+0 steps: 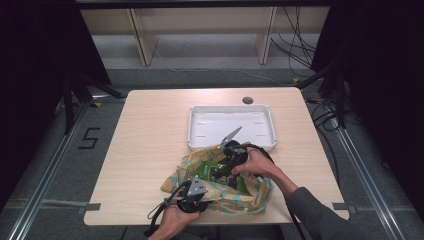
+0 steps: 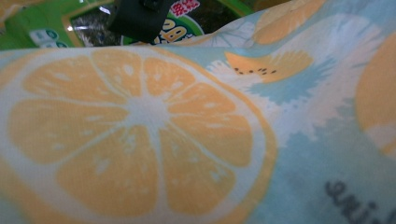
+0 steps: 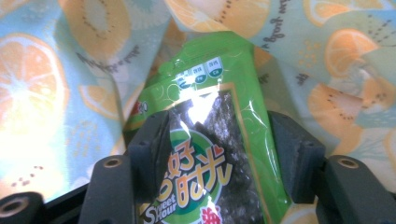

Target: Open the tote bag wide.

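A fabric bag printed with orange and kiwi slices lies on the front middle of the table. A green seaweed snack packet sits in its open mouth, and it is also visible in the high view. My right gripper reaches into the bag from the right and is shut on the packet, one black jaw on each side of it. My left gripper is at the bag's near rim. In the left gripper view the printed cloth stands raised close against the camera and covers its jaws.
A white tray with nothing in it stands just behind the bag. The wooden table has bare room to the left and at the back. A round cable hole sits near the far edge. A black stand is off the left side.
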### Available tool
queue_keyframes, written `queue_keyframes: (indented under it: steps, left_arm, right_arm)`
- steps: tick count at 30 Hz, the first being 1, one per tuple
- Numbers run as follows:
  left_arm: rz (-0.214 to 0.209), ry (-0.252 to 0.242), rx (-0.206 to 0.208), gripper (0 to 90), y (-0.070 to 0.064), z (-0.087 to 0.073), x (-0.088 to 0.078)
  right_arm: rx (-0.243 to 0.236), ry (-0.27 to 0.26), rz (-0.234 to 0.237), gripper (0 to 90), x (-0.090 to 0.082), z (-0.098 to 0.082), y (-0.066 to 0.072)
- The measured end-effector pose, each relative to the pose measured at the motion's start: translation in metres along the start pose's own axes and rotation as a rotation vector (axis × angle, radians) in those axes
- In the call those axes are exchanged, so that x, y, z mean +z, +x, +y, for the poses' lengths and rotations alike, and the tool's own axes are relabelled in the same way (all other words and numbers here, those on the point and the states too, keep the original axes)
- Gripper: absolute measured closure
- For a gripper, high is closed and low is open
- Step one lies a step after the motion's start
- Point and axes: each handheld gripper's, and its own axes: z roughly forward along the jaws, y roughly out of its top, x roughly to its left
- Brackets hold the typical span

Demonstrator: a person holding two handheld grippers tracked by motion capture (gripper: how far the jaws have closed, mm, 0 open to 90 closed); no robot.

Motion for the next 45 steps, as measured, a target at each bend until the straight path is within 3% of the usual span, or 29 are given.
queue_keyframes:
  steps: [5,7,10,11,13,14,15,17,18,19,21,22,24,30,32,33,35,39,45]
  left_arm:
    - [-0.006,0.001,0.000,89.5,0.000,0.000,0.000]
    - [-0.008,0.007,-0.002,89.5,0.000,0.000,0.000]
    - [-0.005,0.009,0.000,89.5,0.000,0.000,0.000]
    - [-0.004,0.011,0.019,89.5,0.001,0.001,0.000]
    - [-0.004,0.013,0.020,89.5,0.001,0.001,0.000]
    - [-0.004,0.014,0.020,89.5,0.001,0.001,0.000]
    - [-0.005,0.016,0.020,89.5,0.001,0.001,0.000]
    - [-0.003,0.014,-0.006,89.5,0.000,0.000,0.000]
    - [-0.004,0.028,0.026,89.5,0.002,0.001,-0.001]
    - [0.004,0.020,0.016,89.5,0.002,0.001,-0.001]
    - [0.002,0.021,0.016,89.5,0.002,0.001,-0.001]
    - [-0.004,0.024,-0.002,89.5,0.001,0.001,0.000]
    - [0.005,0.024,0.019,89.5,0.002,0.001,0.000]
    - [0.002,0.026,0.015,89.5,0.002,0.001,-0.001]
    - [0.002,0.023,-0.004,89.5,0.001,0.001,0.000]
    - [0.002,0.024,0.014,89.5,0.002,0.001,-0.001]
    - [0.003,0.021,0.011,89.5,0.002,0.001,-0.001]
    - [0.004,0.021,0.012,89.5,0.002,0.001,-0.001]
    - [-0.003,0.026,-0.005,84.8,-0.001,0.001,-0.004]
  right_arm:
    - [0.005,-0.021,0.003,47.8,-0.004,0.000,0.002]
    - [0.032,-0.023,0.003,50.0,-0.008,0.000,0.004]
    - [0.021,-0.040,0.034,53.1,-0.010,0.001,0.004]
    - [0.029,-0.039,0.023,54.1,-0.012,0.000,0.004]
    - [0.010,-0.050,0.030,55.7,-0.012,0.001,0.005]
    - [0.019,-0.041,0.059,58.0,-0.015,0.002,0.006]
    - [0.019,-0.041,0.059,58.0,-0.015,0.002,0.006]
    - [0.031,-0.041,0.072,62.2,-0.019,0.003,0.010]
    - [0.031,-0.041,0.072,62.2,-0.019,0.003,0.010]
    - [0.002,-0.049,0.066,63.5,-0.019,0.003,0.009]
    - [0.004,-0.048,0.078,65.2,-0.020,0.004,0.011]
    - [-0.018,-0.053,0.071,65.6,-0.021,0.004,0.011]
    - [-0.003,-0.044,0.063,67.0,-0.021,0.004,0.013]
    - [-0.009,-0.028,0.067,67.7,-0.020,0.005,0.016]
    - [-0.011,-0.027,0.074,68.9,-0.021,0.005,0.016]
    - [-0.010,-0.025,0.080,69.5,-0.021,0.005,0.017]
    - [-0.001,-0.019,0.071,72.0,-0.022,0.005,0.018]
    - [-0.055,-0.034,0.101,75.5,-0.024,0.006,0.018]
    - [-0.060,-0.021,0.093,76.2,-0.028,0.008,0.023]
